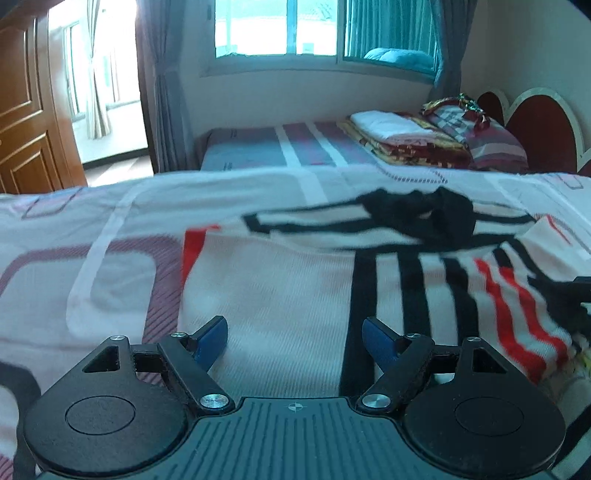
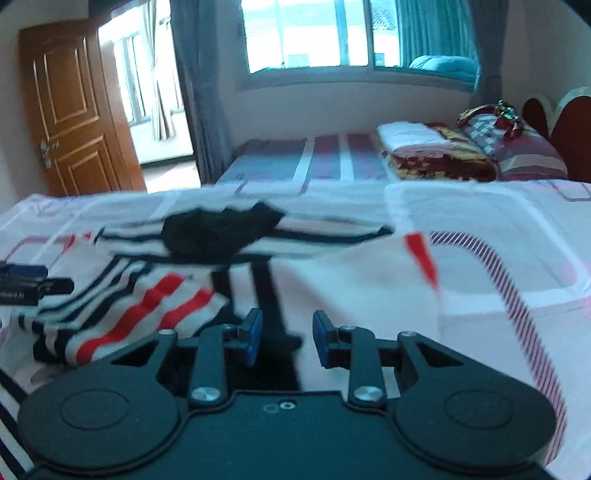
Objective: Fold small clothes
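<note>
The room is a bedroom with a window [image 1: 280,27] at the far wall, grey curtains [image 1: 162,81], a wooden door [image 2: 74,107] standing open at the left, and a second bed [image 1: 280,147] carrying a stack of folded blankets [image 1: 402,136] beside a red headboard [image 1: 543,129]. The work surface is the near bed, covered by a pale sheet [image 1: 55,266] printed with rounded rectangles; it is soft, so expect fabric to drag and bunch, not slide. The garment [image 1: 280,280], white with black and red stripes and a dark collar patch [image 1: 421,214], lies spread on this sheet directly ahead of both tools. The frames are motion-blurred, so fine creases cannot be read. The left gripper [image 1: 295,336] has its 2 blue pads spread wide with nothing between them, low over the white panel of the garment. The right gripper [image 2: 286,339] also has its pads apart and empty, near a black stripe, with the striped sleeve [image 2: 140,310] to its left. Recommended procedure: judge the step as taking hold of the near hem; place each tool at 1 corner, pinch a single layer only, lift both evenly, and carry the edge toward the collar, keeping tension equal to avoid a skewed fold.
</note>
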Action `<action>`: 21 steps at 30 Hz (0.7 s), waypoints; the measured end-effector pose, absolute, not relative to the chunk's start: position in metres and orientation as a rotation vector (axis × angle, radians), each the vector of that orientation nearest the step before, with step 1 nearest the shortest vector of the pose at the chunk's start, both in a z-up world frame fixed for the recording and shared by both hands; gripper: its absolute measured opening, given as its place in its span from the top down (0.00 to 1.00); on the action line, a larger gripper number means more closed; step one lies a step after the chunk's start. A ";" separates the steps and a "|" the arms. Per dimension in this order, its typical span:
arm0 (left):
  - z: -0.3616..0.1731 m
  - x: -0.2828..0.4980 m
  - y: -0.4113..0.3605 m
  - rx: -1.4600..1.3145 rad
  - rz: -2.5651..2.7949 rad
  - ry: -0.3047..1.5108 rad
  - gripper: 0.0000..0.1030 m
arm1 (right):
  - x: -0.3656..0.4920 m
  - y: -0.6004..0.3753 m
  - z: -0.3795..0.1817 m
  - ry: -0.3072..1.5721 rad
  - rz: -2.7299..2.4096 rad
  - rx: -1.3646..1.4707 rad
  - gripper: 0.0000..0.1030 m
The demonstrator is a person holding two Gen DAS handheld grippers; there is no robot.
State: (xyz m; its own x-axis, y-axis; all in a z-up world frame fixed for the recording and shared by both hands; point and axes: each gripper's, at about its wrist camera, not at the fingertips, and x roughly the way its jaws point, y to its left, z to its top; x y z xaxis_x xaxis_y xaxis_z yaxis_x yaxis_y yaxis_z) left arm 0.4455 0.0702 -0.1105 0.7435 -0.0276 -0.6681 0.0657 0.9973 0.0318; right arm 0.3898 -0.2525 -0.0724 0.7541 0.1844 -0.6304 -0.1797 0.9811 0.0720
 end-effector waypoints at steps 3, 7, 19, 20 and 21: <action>-0.119 0.430 0.075 0.062 -0.051 0.716 0.23 | 0.386 -0.248 -0.087 0.727 0.191 -0.008 0.70; -0.120 0.416 0.079 0.079 -0.050 0.698 0.23 | 0.375 -0.246 -0.090 0.706 0.181 -0.023 0.70; -0.120 0.398 0.107 0.070 0.016 0.711 0.04 | 0.369 -0.253 -0.088 0.701 0.156 0.006 0.65; -0.117 0.389 0.112 0.072 0.022 0.706 0.03 | 0.364 -0.260 -0.084 0.707 0.147 0.037 0.60; -0.115 0.379 0.118 0.064 0.032 0.705 0.03 | 0.358 -0.266 -0.083 0.706 0.136 0.055 0.59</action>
State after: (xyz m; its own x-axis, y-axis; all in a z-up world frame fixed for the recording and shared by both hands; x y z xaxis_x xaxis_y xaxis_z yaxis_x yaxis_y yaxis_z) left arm 0.3790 0.1177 -0.1153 0.7614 0.0513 -0.6463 -0.0083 0.9976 0.0694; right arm 0.3580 -0.2662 -0.0829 0.7529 0.1428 -0.6425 -0.1055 0.9897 0.0963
